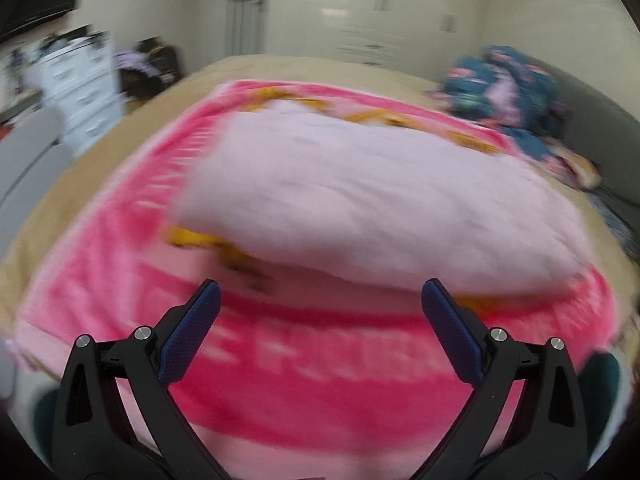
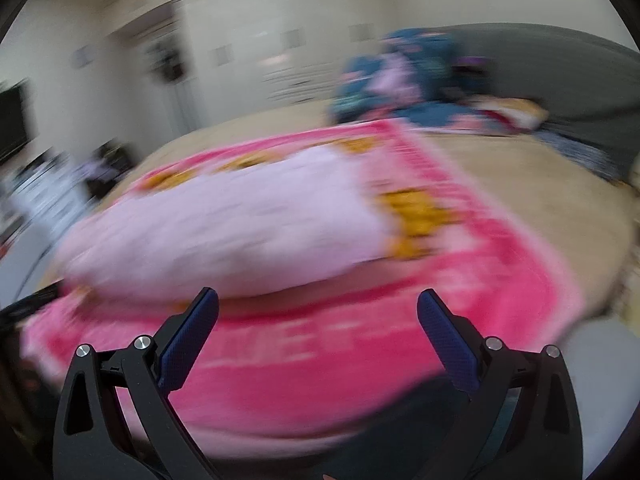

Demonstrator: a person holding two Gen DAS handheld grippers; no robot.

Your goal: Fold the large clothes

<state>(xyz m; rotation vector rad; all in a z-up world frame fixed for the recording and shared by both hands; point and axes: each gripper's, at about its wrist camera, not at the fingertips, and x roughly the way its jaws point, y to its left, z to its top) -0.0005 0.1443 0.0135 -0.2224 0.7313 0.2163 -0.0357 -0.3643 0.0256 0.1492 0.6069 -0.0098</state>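
Pink blanket spread on bed, folded pale flap just beyond both tongs, long axis left-right; left gripper and right gripper wide open, empty, equally near.

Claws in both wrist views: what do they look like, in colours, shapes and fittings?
The two look alike. The left claw has black angular plastic arms with triangular cut-outs, round silver pivot bolts, and flat dark blue textured pads on the fingers. The right claw is the same build, with matching blue pads. No cables, sleeves or markings show.
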